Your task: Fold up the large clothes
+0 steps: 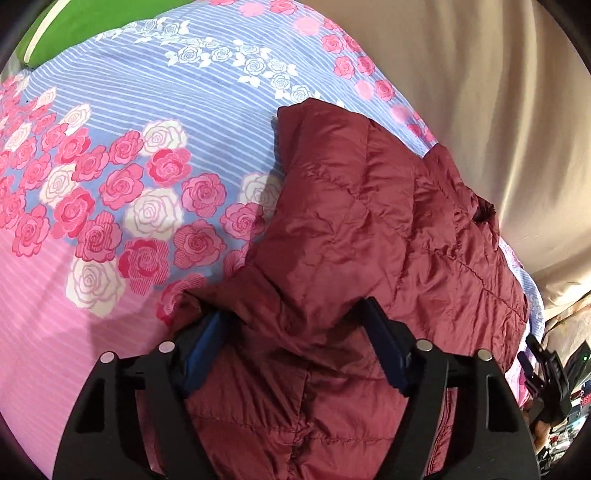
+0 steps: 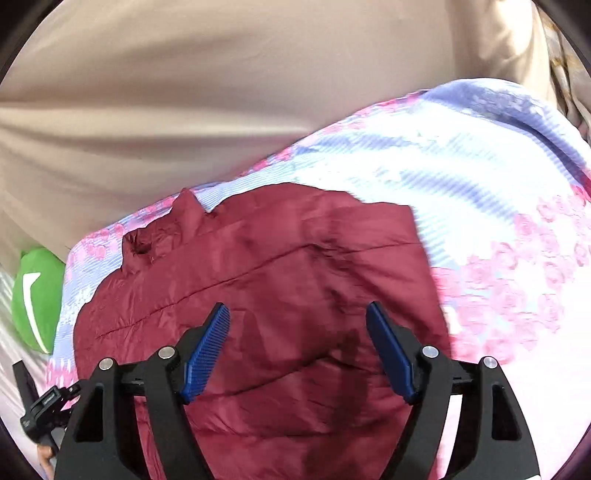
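On my left wrist camera the maroon quilted puffer jacket (image 1: 369, 229) fills the frame from the centre out to five o'clock, lying on a bedspread of blue and pink stripes printed with pink and white roses (image 1: 129, 166). My left gripper (image 1: 295, 347) has its jaws standing fairly wide, with a raised fold of the jacket bulging up between the blue ribbed pads (image 1: 384, 347). The fabric hides much of the left pad and lies against both, but I cannot tell whether they actually pinch it. A green cushion with a white stripe (image 1: 92, 26) sits at eleven o'clock, and beige draped cloth (image 1: 480, 92) runs down the two o'clock side. At four o'clock I glimpse my other gripper at the bed's edge.

On my right wrist camera the same jacket lies spread from nine o'clock through the centre to six, the blurred bedspread beyond it at three o'clock. My right gripper (image 2: 297, 350) hangs above the jacket with its jaws wide apart and nothing between its pads (image 2: 207, 350); they stand clear of the cloth.
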Demonstrator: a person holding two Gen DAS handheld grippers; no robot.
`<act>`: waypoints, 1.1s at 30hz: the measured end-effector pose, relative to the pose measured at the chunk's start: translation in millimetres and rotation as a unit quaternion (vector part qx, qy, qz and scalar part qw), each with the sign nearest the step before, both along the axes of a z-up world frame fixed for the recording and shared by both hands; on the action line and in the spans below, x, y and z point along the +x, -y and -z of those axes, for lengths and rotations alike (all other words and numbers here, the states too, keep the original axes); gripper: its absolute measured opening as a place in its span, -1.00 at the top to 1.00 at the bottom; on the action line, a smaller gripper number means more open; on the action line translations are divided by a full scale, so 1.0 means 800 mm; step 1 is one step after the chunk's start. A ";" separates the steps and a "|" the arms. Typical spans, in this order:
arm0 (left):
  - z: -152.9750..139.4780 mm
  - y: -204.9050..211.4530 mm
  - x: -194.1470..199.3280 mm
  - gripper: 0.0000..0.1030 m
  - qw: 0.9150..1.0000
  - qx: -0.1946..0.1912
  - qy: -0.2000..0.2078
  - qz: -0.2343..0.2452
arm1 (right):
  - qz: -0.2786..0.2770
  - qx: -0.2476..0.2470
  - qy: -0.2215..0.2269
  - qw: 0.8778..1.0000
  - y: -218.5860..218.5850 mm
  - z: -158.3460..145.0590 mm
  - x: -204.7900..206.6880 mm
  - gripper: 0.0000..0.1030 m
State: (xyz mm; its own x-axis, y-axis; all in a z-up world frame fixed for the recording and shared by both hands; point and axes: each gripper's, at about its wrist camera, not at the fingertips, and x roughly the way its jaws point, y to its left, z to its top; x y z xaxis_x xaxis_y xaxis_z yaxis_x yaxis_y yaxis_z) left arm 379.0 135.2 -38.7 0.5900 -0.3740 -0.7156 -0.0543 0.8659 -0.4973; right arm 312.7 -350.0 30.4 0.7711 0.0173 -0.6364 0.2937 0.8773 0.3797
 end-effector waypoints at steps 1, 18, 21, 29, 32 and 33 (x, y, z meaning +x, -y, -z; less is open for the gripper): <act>-0.001 -0.002 -0.002 -0.39 1.000 -0.013 -0.004 -0.003 | -0.004 0.002 -0.001 1.000 0.006 -0.001 0.000 -0.47; -0.017 -0.016 0.008 0.92 1.000 0.009 0.010 -0.016 | -0.096 0.021 0.048 0.994 -0.028 -0.036 -0.017 0.94; 0.005 -0.016 0.010 0.93 0.999 0.039 -0.006 -0.013 | -0.069 -0.022 -0.058 0.996 -0.017 0.033 0.000 0.99; 0.009 -0.015 0.004 0.95 0.998 0.058 0.015 -0.014 | 0.011 -0.026 -0.051 0.998 0.004 0.023 -0.018 0.83; 0.009 -0.003 0.003 0.93 0.995 0.091 0.032 -0.018 | -0.058 -0.048 -0.015 0.997 -0.063 -0.021 0.001 0.80; 0.009 0.002 0.002 0.93 0.994 0.105 0.037 -0.020 | -0.109 -0.053 -0.012 0.993 -0.105 -0.031 0.018 0.79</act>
State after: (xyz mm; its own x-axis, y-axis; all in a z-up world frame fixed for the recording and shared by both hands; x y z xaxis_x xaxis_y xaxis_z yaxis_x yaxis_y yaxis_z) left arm 380.5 133.8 -45.8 0.6558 -0.1966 -0.7289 -0.0601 0.9488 -0.3100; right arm 327.3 -266.3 54.9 0.7417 0.1139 -0.6610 0.1004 0.9555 0.2773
